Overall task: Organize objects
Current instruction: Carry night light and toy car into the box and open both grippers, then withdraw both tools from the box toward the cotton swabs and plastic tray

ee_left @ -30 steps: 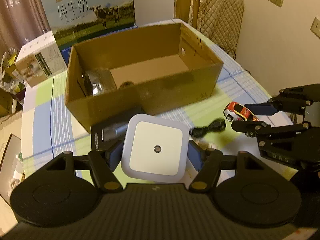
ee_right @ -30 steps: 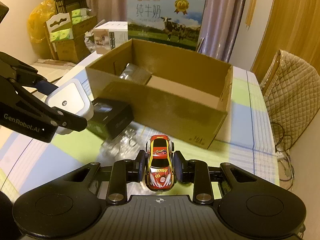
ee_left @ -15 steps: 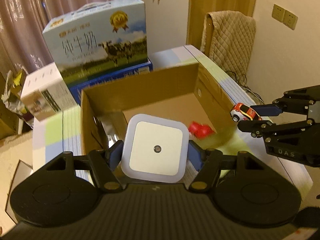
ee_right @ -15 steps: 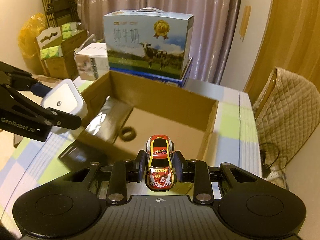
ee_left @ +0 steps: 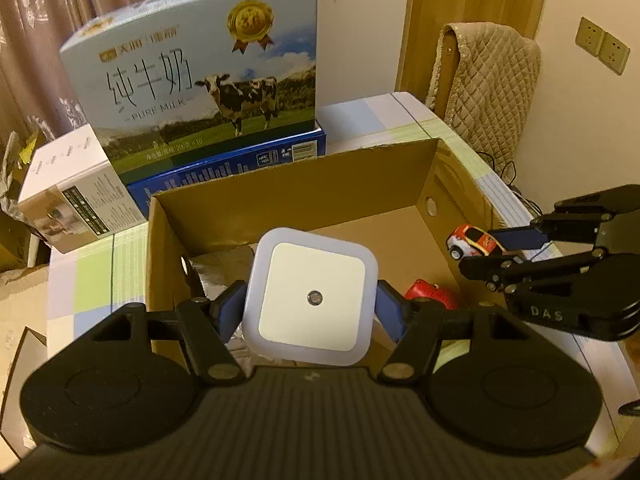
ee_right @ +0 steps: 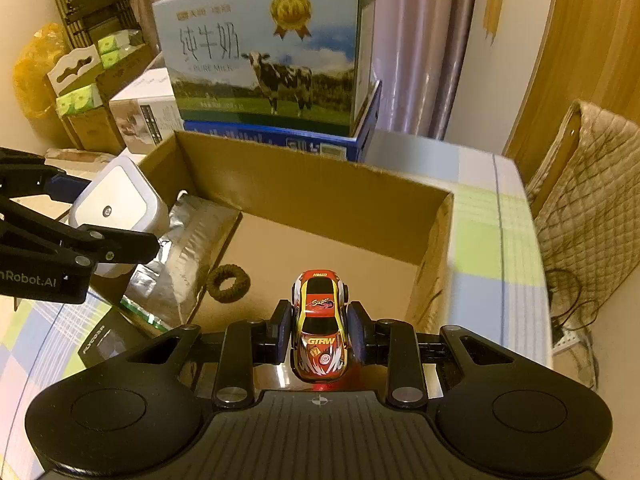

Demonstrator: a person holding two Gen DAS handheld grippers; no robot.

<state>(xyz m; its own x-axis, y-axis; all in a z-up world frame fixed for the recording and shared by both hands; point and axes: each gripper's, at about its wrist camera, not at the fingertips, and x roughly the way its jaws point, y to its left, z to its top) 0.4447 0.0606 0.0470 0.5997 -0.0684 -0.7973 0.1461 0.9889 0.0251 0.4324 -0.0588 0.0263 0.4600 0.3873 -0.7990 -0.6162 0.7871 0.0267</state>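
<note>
Two grippers are over the open box (ee_left: pixel 304 184), and each one holds a thing.

In the left wrist view, the left gripper (ee_left: pixel 310 304) is clamped on a white square night light (ee_left: pixel 310 296), above the box's near left corner. The right gripper (ee_left: pixel 508 254) comes in from the right edge, with "DAS" on its body, and it grips a toy car (ee_left: pixel 472 240) over the box's right wall. A red thing (ee_left: pixel 430 294) lies on the box floor near the right wall; I cannot tell what it is. Behind the box stands a milk carton (ee_left: pixel 200 76) with a cow, Chinese letters and "PURE MILK". A white carton (ee_left: pixel 76 196) stands at its left.

In the right wrist view, the right gripper (ee_right: pixel 319 330) is closed on the car (ee_right: pixel 320 330), which reads "Super" and "GTRW". The car is above the box's near right part. A foil bag (ee_right: pixel 188 256) and a brown ring (ee_right: pixel 229 283) lie inside the box (ee_right: pixel 320 196). The left gripper (ee_right: pixel 100 220), marked "nRobot.AI", holds the light (ee_right: pixel 116 204) over the left wall. A black case (ee_right: pixel 104 340) lies on the desk (ee_right: pixel 488 248), just outside the near left corner.
</note>
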